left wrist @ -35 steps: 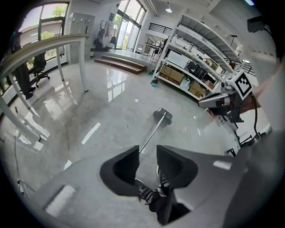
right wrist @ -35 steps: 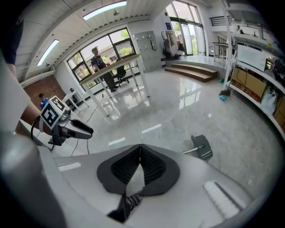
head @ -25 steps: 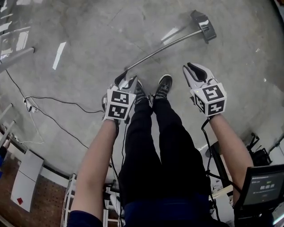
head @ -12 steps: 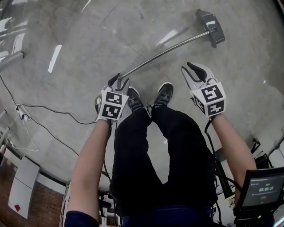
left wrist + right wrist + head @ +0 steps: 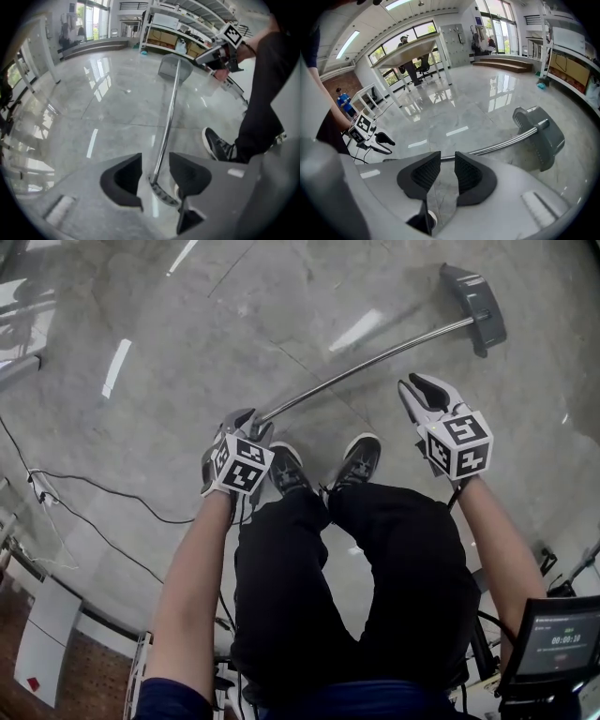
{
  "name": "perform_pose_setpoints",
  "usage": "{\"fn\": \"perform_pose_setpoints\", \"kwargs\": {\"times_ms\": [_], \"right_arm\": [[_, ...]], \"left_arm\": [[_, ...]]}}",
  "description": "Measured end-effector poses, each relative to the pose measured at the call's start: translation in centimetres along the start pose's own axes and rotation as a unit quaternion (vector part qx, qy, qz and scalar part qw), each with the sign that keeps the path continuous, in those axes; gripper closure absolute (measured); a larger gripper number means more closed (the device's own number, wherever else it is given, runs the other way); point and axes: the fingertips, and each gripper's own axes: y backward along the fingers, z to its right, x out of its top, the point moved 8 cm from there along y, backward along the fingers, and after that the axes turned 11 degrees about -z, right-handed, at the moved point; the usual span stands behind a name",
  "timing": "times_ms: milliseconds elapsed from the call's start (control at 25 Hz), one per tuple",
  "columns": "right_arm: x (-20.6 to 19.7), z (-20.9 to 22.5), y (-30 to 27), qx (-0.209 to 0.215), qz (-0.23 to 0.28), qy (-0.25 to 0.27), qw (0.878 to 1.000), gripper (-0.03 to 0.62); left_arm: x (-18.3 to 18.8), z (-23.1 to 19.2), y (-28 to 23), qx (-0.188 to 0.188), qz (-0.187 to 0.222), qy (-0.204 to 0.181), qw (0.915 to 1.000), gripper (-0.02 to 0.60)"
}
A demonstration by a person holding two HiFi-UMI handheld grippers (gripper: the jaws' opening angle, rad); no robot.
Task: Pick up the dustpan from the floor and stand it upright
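The grey dustpan (image 5: pixel 473 304) lies flat on the floor at the upper right, and its long metal handle (image 5: pixel 366 367) runs down-left toward the shoes. My left gripper (image 5: pixel 248 420) hovers over the handle's near end. In the left gripper view the handle's dark ribbed end (image 5: pixel 161 190) shows in the gap of my left gripper (image 5: pixel 155 172); its jaws are opening and the pads do not touch it. My right gripper (image 5: pixel 420 390) hangs beside the handle's middle, open and holding nothing. From the right gripper (image 5: pixel 447 172) the handle (image 5: pixel 506 143) and pan (image 5: pixel 541 133) lie just beyond.
The person's two shoes (image 5: pixel 361 457) stand just below the handle. A black cable (image 5: pixel 112 484) trails over the polished floor at the left. A small monitor (image 5: pixel 558 638) sits at the bottom right. Shelving racks (image 5: pixel 187 28) and a raised table (image 5: pixel 415 49) stand farther off.
Both grippers have dropped toward the floor as the person bent down. The left one has come right up to the handle's near end. The right jaws stand wider than before.
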Motion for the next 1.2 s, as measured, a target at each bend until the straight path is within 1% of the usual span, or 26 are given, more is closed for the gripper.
{"fn": "perform_pose_setpoints", "kwargs": {"times_ms": [120, 240, 320, 440, 520, 640, 680, 760, 800, 880, 1000, 1200], "right_arm": [[0.0, 0.6, -1.5, 0.003, 0.003, 0.001, 1.0, 0.493], [-0.3, 0.8, -2.9, 0.01, 0.002, 0.008, 1.0, 0.493], [-0.3, 0.9, -3.8, 0.016, -0.002, 0.019, 1.0, 0.493], [-0.3, 0.9, -5.1, 0.026, -0.004, 0.03, 0.999, 0.493], [-0.2, 1.1, -5.7, 0.028, -0.001, 0.033, 0.999, 0.493], [-0.2, 1.1, -6.0, 0.028, 0.002, 0.034, 0.999, 0.494], [-0.3, 1.1, -6.1, 0.029, 0.002, 0.035, 0.999, 0.494], [-0.5, 1.0, -6.3, 0.032, 0.001, 0.038, 0.999, 0.494], [-0.6, 0.9, -6.3, 0.034, 0.001, 0.038, 0.999, 0.494], [-0.9, 0.8, -6.2, 0.036, -0.001, 0.035, 0.999, 0.497], [-0.9, 0.4, -5.7, 0.039, 0.002, 0.028, 0.999, 0.5], [-1.0, -0.9, -4.6, 0.045, 0.007, 0.025, 0.999, 0.505]], "left_arm": [[-1.3, 0.6, -2.8, -0.006, -0.026, -0.013, 0.9995, 0.389], [-2.1, 1.0, -4.9, -0.004, -0.037, -0.012, 0.9992, 0.385], [-2.0, 0.8, -6.1, -0.003, -0.041, -0.011, 0.9991, 0.385], [-1.5, 0.2, -8.0, -0.018, -0.054, -0.018, 0.9982, 0.385], [-1.1, 0.0, -9.1, -0.03, -0.065, -0.04, 0.9966, 0.396], [-0.9, 0.5, -10.4, -0.047, -0.088, -0.093, 0.9907, 0.399], [-0.9, 0.6, -10.7, -0.049, -0.093, -0.107, 0.9887, 0.41], [-0.9, 0.5, -11.1, -0.049, -0.095, -0.119, 0.9872, 0.476], [-1.0, 0.5, -11.1, -0.049, -0.094, -0.117, 0.9874, 0.485], [-1.1, 0.5, -10.9, -0.05, -0.096, -0.113, 0.9877, 0.485], [-0.9, 0.8, -10.0, -0.048, -0.1, -0.12, 0.9867, 0.488], [-0.6, 1.5, -7.8, -0.046, -0.09, -0.122, 0.9874, 0.489]]}}
